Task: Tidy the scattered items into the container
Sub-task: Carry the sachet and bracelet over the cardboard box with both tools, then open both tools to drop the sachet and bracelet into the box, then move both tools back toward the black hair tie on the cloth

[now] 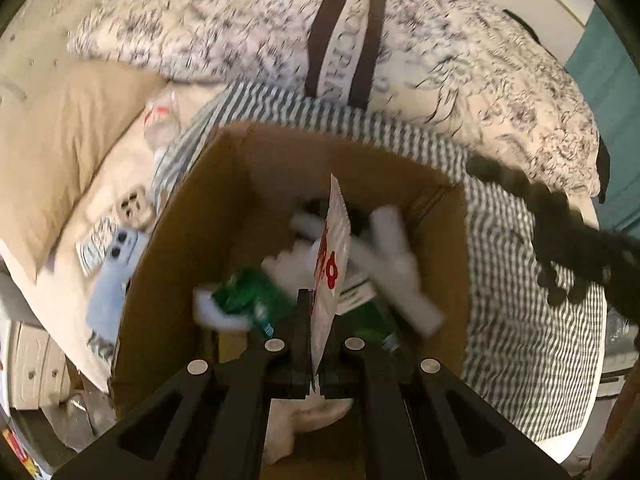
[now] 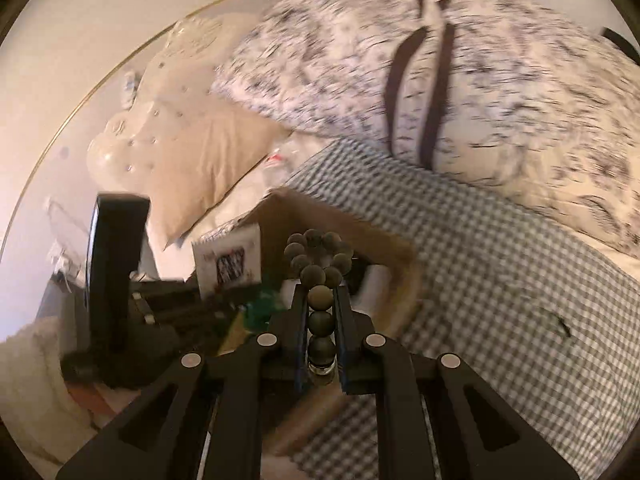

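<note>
An open cardboard box (image 1: 180,216) stands on a checked blanket (image 1: 520,340) on a bed. Inside lie green packets (image 1: 248,296) and white tubes (image 1: 392,264). My left gripper (image 1: 316,300) is shut on a flat white packet with red print (image 1: 334,248), held on edge above the box's inside. My right gripper (image 2: 320,292) is shut on a string of dark round beads (image 2: 320,264), whose loop hangs over the box's near rim (image 2: 404,280). The white packet (image 2: 230,264) also shows in the right wrist view. In the left wrist view the beads (image 1: 560,288) are a dark blur right of the box.
Left of the box lie a light blue phone (image 1: 120,256), a patterned case (image 1: 94,248), a small white plug-like item (image 1: 134,208) and a clear plastic bottle (image 1: 164,120). A beige pillow (image 1: 60,152) and a floral duvet (image 1: 480,80) lie behind.
</note>
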`<state>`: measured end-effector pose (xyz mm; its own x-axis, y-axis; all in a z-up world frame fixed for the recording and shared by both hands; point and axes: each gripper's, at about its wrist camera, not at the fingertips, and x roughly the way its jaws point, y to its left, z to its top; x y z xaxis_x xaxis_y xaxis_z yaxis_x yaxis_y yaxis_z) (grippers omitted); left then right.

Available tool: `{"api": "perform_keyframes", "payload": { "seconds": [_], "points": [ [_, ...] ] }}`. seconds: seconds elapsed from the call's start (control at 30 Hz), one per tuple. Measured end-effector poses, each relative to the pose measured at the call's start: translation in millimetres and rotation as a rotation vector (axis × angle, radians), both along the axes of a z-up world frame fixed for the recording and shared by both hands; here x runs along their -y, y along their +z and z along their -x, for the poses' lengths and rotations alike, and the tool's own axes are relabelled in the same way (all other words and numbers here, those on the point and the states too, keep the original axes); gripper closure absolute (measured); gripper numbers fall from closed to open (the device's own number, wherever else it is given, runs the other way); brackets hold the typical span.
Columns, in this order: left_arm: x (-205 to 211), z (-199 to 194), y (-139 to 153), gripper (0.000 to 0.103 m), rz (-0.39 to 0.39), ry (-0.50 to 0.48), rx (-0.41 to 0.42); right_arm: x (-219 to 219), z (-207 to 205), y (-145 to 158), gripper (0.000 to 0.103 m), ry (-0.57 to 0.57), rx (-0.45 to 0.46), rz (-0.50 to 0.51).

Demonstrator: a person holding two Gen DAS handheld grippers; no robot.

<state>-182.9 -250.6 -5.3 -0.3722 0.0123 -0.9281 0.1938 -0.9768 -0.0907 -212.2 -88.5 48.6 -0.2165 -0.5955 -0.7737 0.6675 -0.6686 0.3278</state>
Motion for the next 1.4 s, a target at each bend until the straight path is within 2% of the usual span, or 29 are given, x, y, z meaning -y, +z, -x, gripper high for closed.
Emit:
{"api": "perform_keyframes", "payload": {
  "seconds": [0.07, 0.1, 0.13, 0.17, 0.2, 0.23, 0.47, 0.6, 0.67, 0.9, 1.13, 1.4],
  "points": [
    [4.0, -2.7, -6.2, 0.097, -0.007, -0.007, 0.008, 16.0, -2.0, -6.8, 0.091, 0.014, 0.003, -0.014],
    [5.3, -2.5, -7.7, 0.087, -0.006, -0.011, 0.008, 21.9, -2.4, -10.4, 0.091, 0.014, 0.006, -0.015],
    [5.2, -1.5, -9.0, 0.078, 0.001, -0.013, 0.007, 25.6, -2.6, -12.6, 0.080, 0.014, 0.011, -0.011],
    [5.0, -0.3, -10.1, 0.049, 0.016, -0.010, 0.009, 29.2, -2.2, -14.0, 0.063, 0.011, 0.011, -0.010],
    [5.7, 0.7, -10.7, 0.023, 0.034, -0.002, 0.013, 31.5, -1.3, -14.2, 0.031, -0.009, -0.006, -0.024],
    [6.6, 0.7, -9.9, 0.019, 0.051, 0.011, 0.011, 32.0, -0.4, -13.7, 0.018, -0.040, -0.033, -0.043],
    [-5.4, 8.1, 1.5, 0.015, 0.079, 0.028, 0.011, 0.3, 6.2, -7.5, 0.018, -0.131, -0.095, -0.066],
    [-31.6, 19.7, 16.8, 0.006, 0.111, 0.022, 0.001, -49.9, 10.7, 2.3, 0.018, -0.229, -0.122, -0.074],
    [-50.0, 29.3, 23.6, 0.005, 0.124, 0.012, 0.001, -75.5, 12.5, 6.4, 0.018, -0.278, -0.136, -0.088],
    [-123.1, 61.4, 30.9, 0.003, 0.105, -0.103, -0.020, -177.8, 19.8, 8.8, 0.018, -0.469, -0.117, -0.119],
    [-185.2, 96.0, 6.2, 0.002, 0.115, -0.225, 0.013, -233.5, 33.1, -11.3, 0.018, -0.571, -0.069, -0.140],
    [-210.5, 142.0, -38.4, 0.002, 0.130, -0.248, 0.085, -243.1, 68.8, -60.1, 0.018, -0.594, 0.007, -0.162]
  ]
}}
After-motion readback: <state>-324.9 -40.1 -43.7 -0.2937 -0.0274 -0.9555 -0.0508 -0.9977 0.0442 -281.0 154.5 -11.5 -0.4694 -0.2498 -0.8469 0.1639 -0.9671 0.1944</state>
